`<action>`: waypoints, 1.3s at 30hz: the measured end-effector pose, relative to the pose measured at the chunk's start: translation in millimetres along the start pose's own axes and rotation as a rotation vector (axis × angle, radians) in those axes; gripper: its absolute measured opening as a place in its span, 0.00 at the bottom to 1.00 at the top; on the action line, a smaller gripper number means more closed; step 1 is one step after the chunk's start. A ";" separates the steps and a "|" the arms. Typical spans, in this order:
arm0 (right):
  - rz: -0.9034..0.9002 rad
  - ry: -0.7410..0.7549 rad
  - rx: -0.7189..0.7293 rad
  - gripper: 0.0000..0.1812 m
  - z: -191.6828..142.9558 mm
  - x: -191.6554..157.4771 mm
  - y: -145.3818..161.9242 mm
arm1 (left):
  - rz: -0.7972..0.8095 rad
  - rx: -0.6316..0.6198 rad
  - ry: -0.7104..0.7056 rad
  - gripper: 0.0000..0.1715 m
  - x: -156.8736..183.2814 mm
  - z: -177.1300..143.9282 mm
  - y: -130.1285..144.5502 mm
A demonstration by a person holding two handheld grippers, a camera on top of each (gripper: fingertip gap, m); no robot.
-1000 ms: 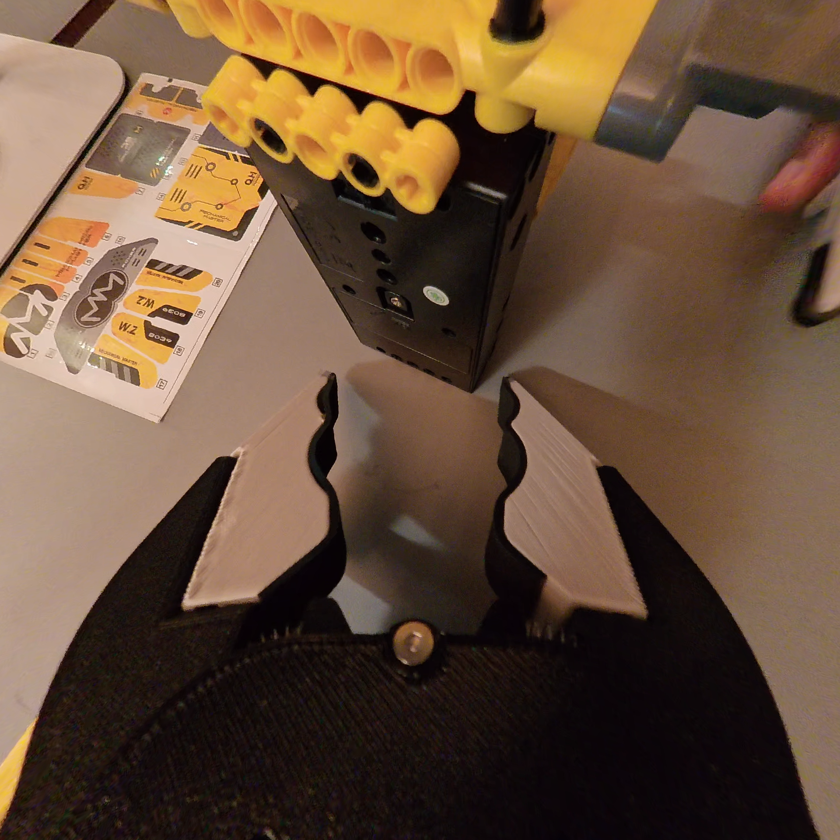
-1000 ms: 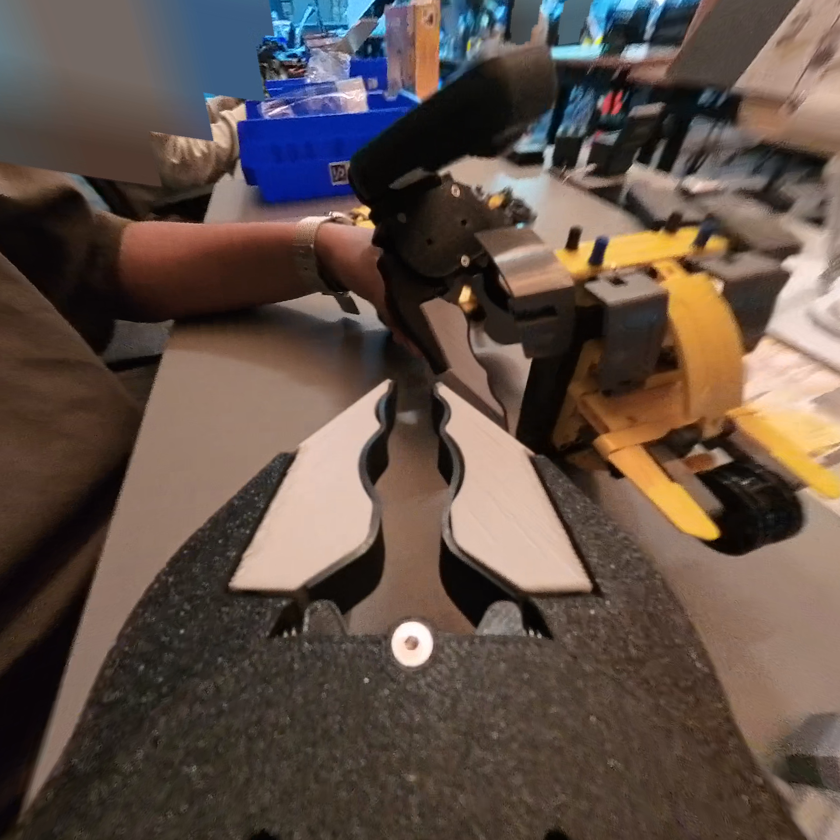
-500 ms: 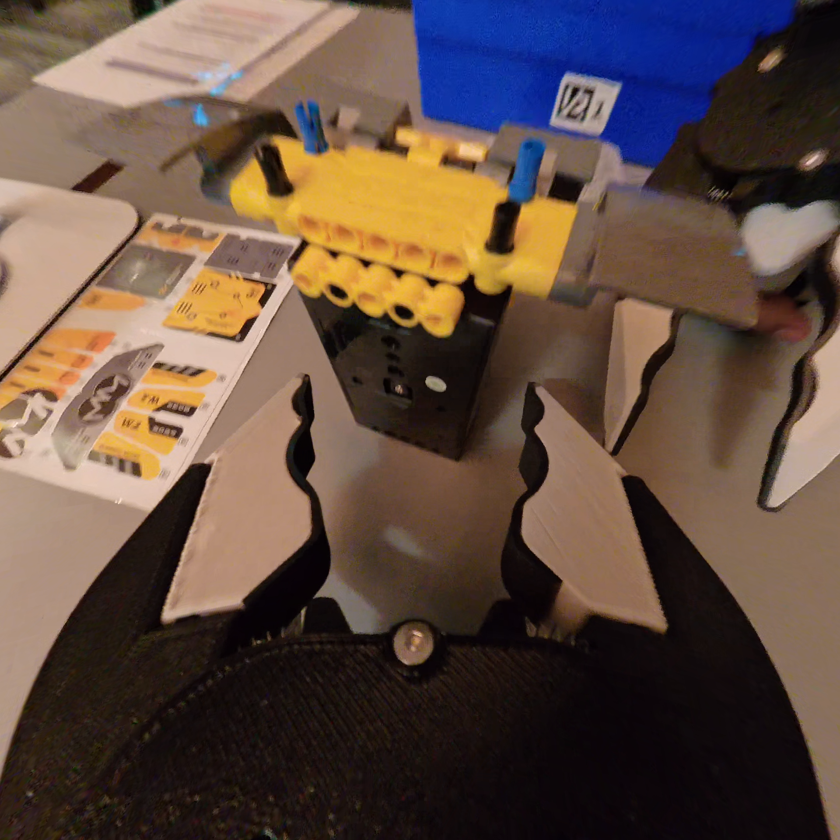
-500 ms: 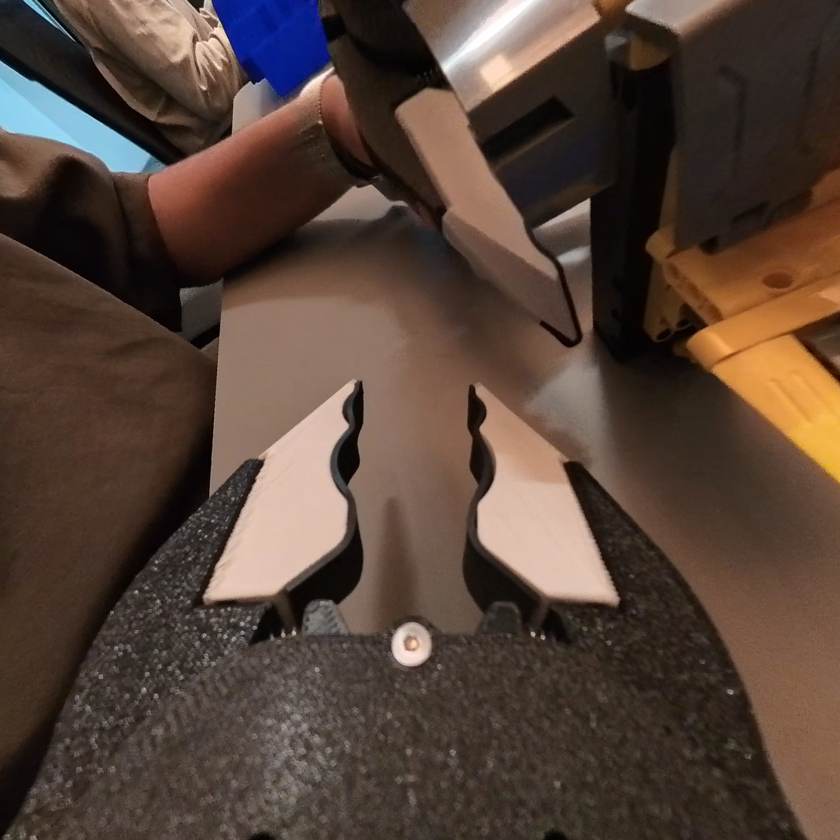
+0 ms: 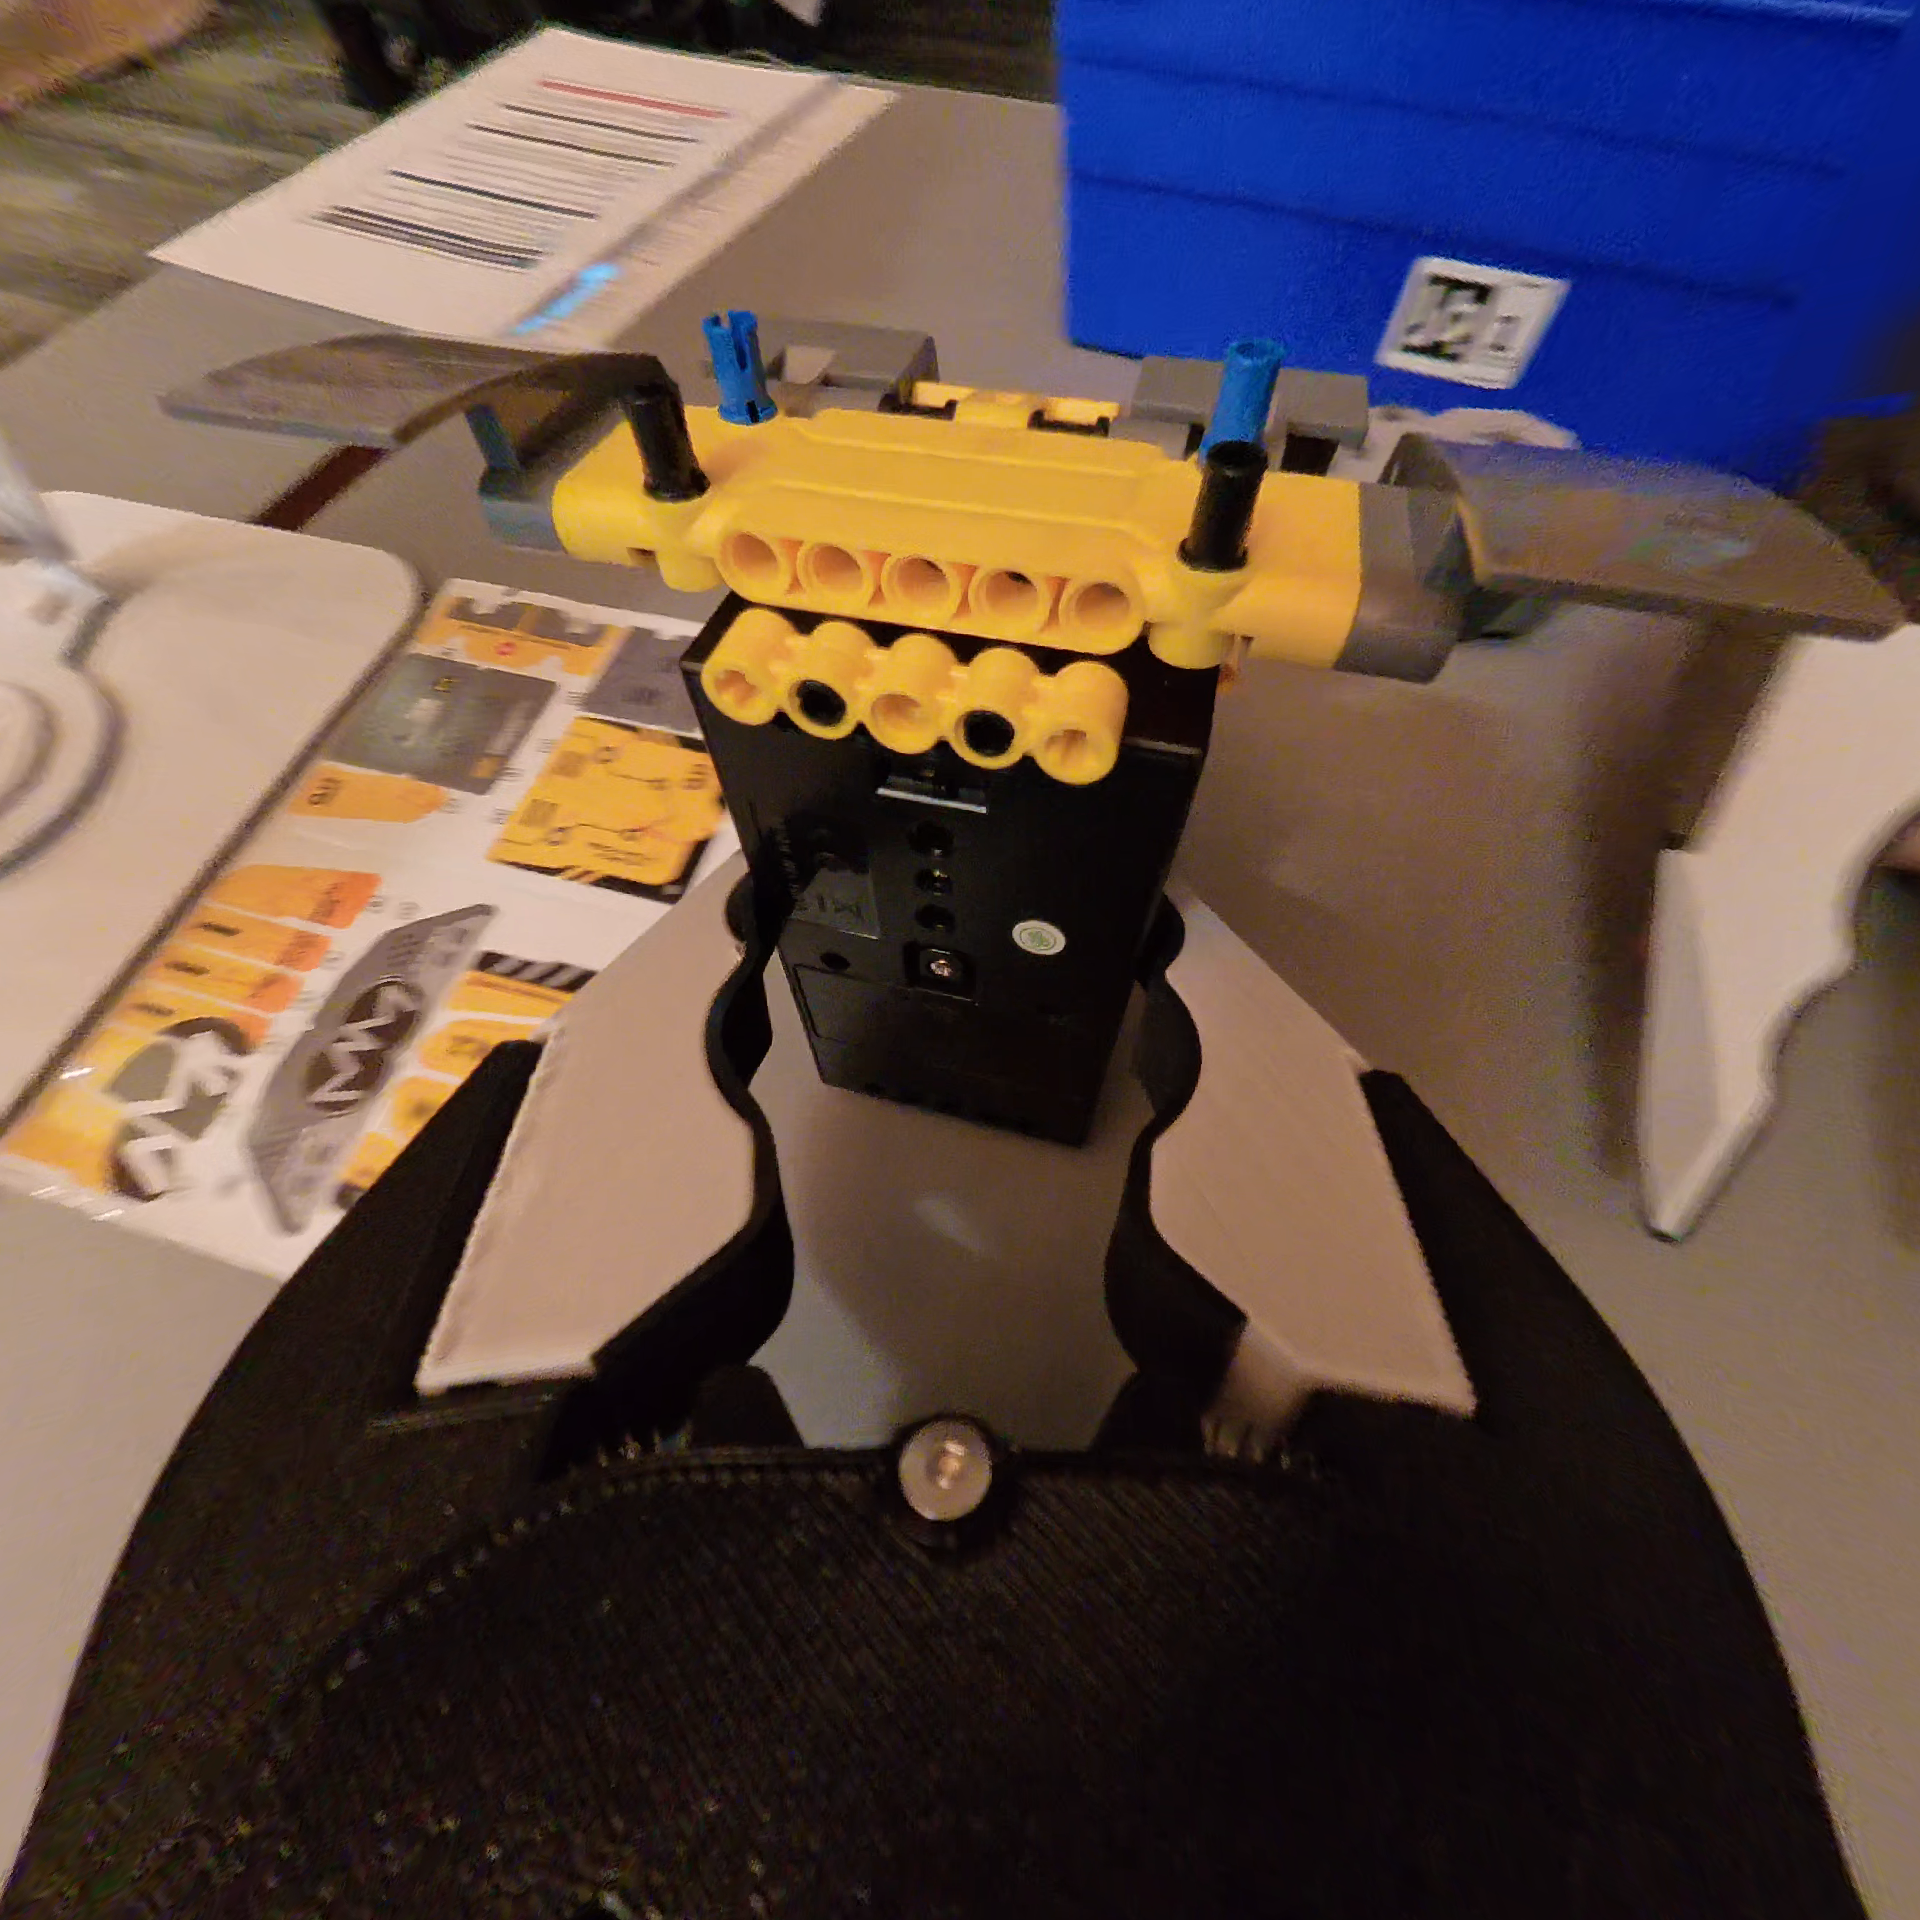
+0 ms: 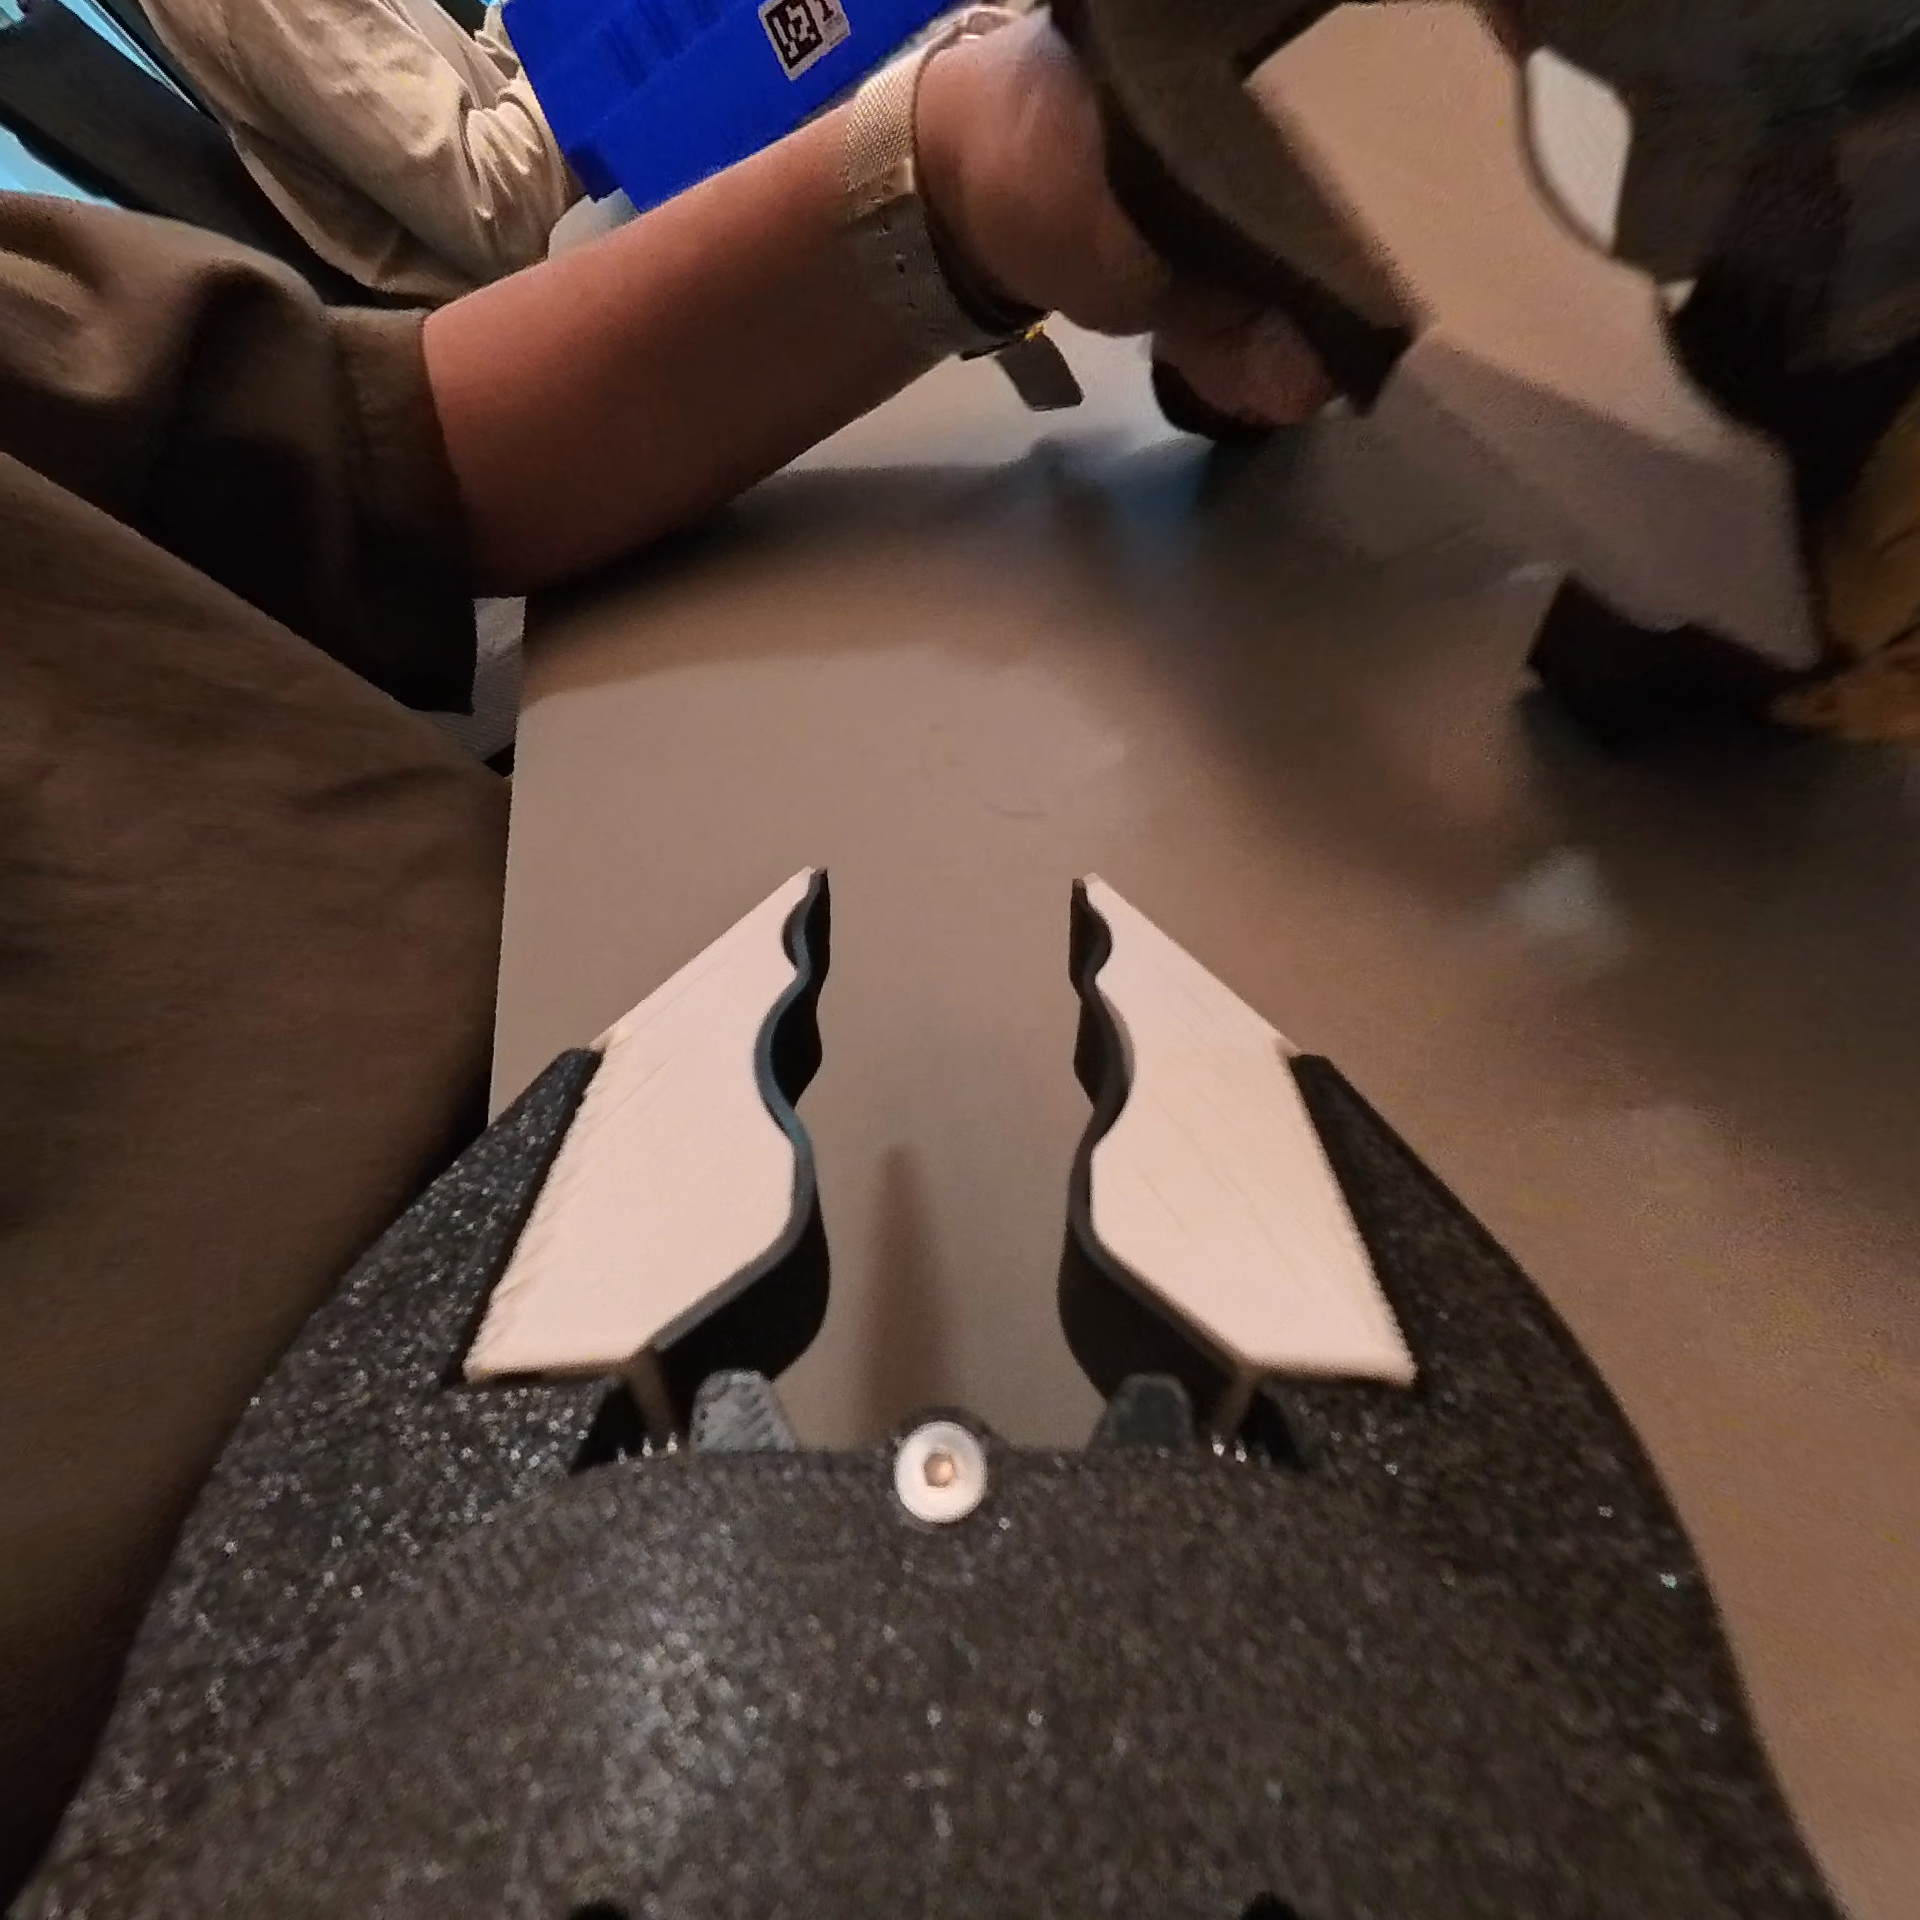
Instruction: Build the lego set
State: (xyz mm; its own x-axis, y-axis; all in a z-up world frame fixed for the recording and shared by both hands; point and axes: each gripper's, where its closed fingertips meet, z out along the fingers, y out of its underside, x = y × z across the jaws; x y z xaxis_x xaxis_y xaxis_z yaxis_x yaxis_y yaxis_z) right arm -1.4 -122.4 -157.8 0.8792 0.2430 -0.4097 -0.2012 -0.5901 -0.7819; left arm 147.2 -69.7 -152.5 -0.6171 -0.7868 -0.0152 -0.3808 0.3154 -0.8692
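Left gripper (image 5: 951, 987) is clamping the black block (image 5: 951, 914) of the yellow-and-grey brick model (image 5: 935, 540), jaws flanking both sides low down, probably steadying it upright on the grey desk (image 5: 1403, 790). Sticker sheet (image 5: 343, 914) is lying toward the desk's left edge, blue bin (image 5: 1455, 187) behind. Right gripper (image 6: 951, 935) is hovering released over bare desk, gripping nothing.
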 end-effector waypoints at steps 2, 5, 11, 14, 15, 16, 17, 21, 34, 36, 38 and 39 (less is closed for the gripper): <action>-0.002 0.001 -0.002 0.25 0.2 0.0 0.3 | -0.017 0.002 -0.095 0.38 -22.0 1.7 -1.0; -0.001 0.004 -0.008 0.25 0.7 0.6 1.0 | -0.111 0.002 -0.081 0.38 -29.8 1.6 -0.3; -0.003 0.009 -0.004 0.25 0.2 1.0 0.6 | -0.165 -0.076 -0.046 0.39 -19.2 -8.8 15.1; -0.009 0.013 -0.010 0.25 1.0 0.9 1.4 | -0.129 -0.113 -0.062 0.39 -17.5 -11.6 18.6; -0.010 0.014 -0.012 0.25 1.2 0.9 1.6 | -0.119 -0.109 -0.065 0.39 -17.7 -11.3 18.5; -0.011 0.015 -0.013 0.25 1.2 0.9 1.8 | -0.120 -0.100 -0.061 0.39 -18.0 -11.0 18.2; -0.014 0.016 -0.012 0.25 1.2 0.8 1.7 | -0.128 -0.093 -0.051 0.39 -18.2 -11.0 18.2; -0.011 0.018 0.000 0.25 -0.3 1.4 0.2 | -0.158 -0.090 -0.006 0.39 -15.5 -10.8 20.0; -0.008 0.015 0.010 0.26 -2.0 1.7 -1.1 | -0.072 -0.165 -0.028 0.37 -14.2 -7.1 34.0; -0.010 0.019 0.005 0.26 -2.0 2.3 -0.3 | -0.042 -0.176 -0.029 0.37 -13.9 -7.9 35.4; -0.010 0.021 0.003 0.26 -2.1 2.7 -0.1 | -0.017 -0.182 -0.003 0.37 -10.4 -9.3 36.4; -0.010 0.021 0.004 0.26 -2.2 2.7 -0.1 | -0.002 -0.179 0.015 0.37 -7.9 -10.0 36.6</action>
State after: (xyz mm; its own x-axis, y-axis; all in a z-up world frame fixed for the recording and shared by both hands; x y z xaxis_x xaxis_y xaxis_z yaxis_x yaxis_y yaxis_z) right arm 2.0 -123.3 -157.7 0.8903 0.2328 -0.3915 -0.1938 -0.5844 -0.7880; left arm 131.2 -46.6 -179.3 -0.6259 -0.7799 -0.0050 -0.4975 0.4041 -0.7676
